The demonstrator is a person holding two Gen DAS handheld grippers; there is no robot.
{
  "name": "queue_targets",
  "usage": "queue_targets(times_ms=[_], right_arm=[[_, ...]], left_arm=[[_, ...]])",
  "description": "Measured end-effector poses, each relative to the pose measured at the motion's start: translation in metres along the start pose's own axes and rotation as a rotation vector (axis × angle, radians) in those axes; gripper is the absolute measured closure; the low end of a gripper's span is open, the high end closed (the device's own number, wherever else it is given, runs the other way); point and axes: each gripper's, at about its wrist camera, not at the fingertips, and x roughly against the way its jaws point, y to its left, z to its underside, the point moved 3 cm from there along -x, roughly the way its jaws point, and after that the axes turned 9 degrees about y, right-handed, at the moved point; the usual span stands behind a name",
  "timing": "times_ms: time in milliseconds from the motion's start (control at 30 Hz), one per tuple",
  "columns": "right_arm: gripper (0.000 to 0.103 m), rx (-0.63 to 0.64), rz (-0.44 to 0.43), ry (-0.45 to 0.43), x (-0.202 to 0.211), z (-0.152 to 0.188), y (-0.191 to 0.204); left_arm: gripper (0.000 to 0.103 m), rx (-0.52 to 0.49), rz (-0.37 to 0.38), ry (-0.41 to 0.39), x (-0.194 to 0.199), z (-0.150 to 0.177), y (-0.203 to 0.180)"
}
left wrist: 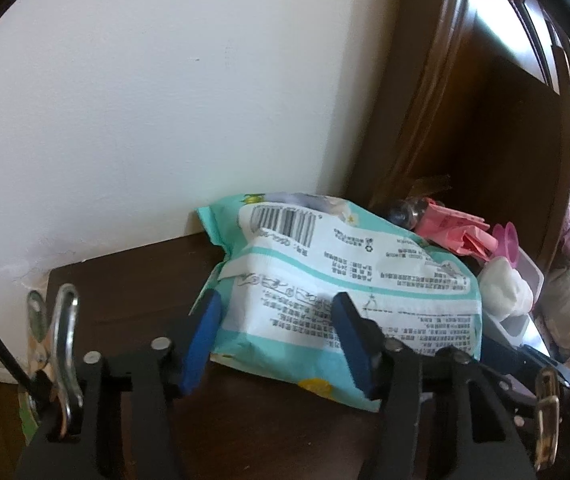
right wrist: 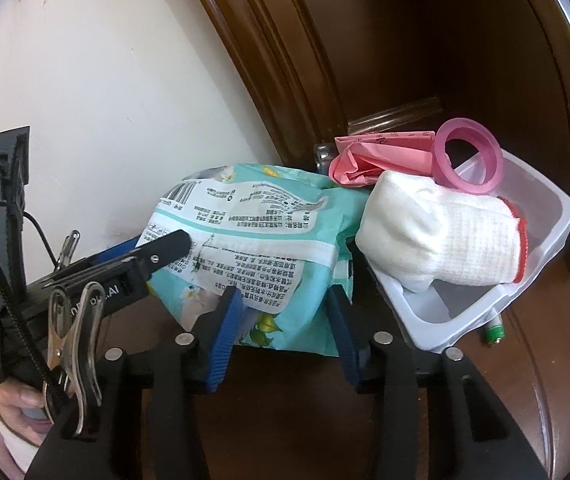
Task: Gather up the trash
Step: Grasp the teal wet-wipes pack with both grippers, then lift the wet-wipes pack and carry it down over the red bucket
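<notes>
A teal and white wet-wipe pack (left wrist: pixel 325 280) lies printed side up on a dark wooden top (left wrist: pixel 133 288) against the wall. My left gripper (left wrist: pixel 277 336) has its blue pads (left wrist: pixel 205 332) pressed on the pack's left part, one at its edge and one on its face. In the right wrist view the same pack (right wrist: pixel 253 232) fills the middle, and my right gripper (right wrist: pixel 283 320) pinches its near corner between both pads (right wrist: pixel 225 320). The left gripper (right wrist: pixel 157 246) reaches in from the left there, its black finger lying across the pack.
A white plastic bin (right wrist: pixel 545 248) right of the pack holds a white knit glove (right wrist: pixel 437 236) and a pink ring (right wrist: pixel 465 156). Crumpled pink paper (right wrist: pixel 373 156) lies behind. A green battery (right wrist: pixel 495 332) sits beside the bin. Dark wooden furniture (right wrist: pixel 445 40) rises behind, the wall (left wrist: pixel 165 100) at left.
</notes>
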Motion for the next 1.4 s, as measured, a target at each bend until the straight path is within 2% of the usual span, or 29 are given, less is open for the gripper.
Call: queue_targets(times_ms=[67, 433, 600, 900, 1033, 1067, 1133, 1233, 1300, 1400], right_arm=[[0.068, 0.009, 0.008, 0.004, 0.0, 0.0, 0.0], [0.072, 0.05, 0.004, -0.004, 0.004, 0.005, 0.004], [0.072, 0.097, 0.024, -0.012, 0.01, 0.015, 0.014], [0.072, 0.127, 0.011, 0.003, 0.02, 0.037, 0.014], [0.071, 0.124, -0.011, 0.003, 0.023, 0.04, 0.011], [0.071, 0.122, -0.016, -0.003, 0.025, 0.04, 0.01], [0.071, 0.124, -0.014, -0.028, 0.03, 0.038, 0.01], [0.06, 0.122, -0.015, -0.057, 0.038, 0.036, 0.013], [0.044, 0.107, -0.024, -0.067, 0.04, 0.035, 0.011], [0.04, 0.068, -0.034, -0.064, 0.036, 0.028, 0.007]], left_arm=[[0.054, 0.004, -0.017, -0.001, 0.001, 0.002, 0.002], [0.074, 0.03, 0.004, -0.013, 0.021, 0.018, 0.016], [0.074, 0.009, -0.004, -0.014, 0.032, 0.026, 0.014], [0.074, -0.046, 0.001, -0.007, 0.049, 0.052, 0.008], [0.074, -0.059, -0.004, -0.016, 0.05, 0.051, 0.003], [0.073, -0.054, -0.006, -0.019, 0.05, 0.049, 0.003], [0.058, -0.052, -0.008, -0.024, 0.055, 0.044, 0.006], [0.041, -0.045, 0.018, -0.036, 0.059, 0.036, 0.009], [0.037, -0.025, 0.051, -0.031, 0.056, 0.03, 0.013], [0.032, 0.012, 0.061, -0.01, 0.048, 0.024, 0.019]])
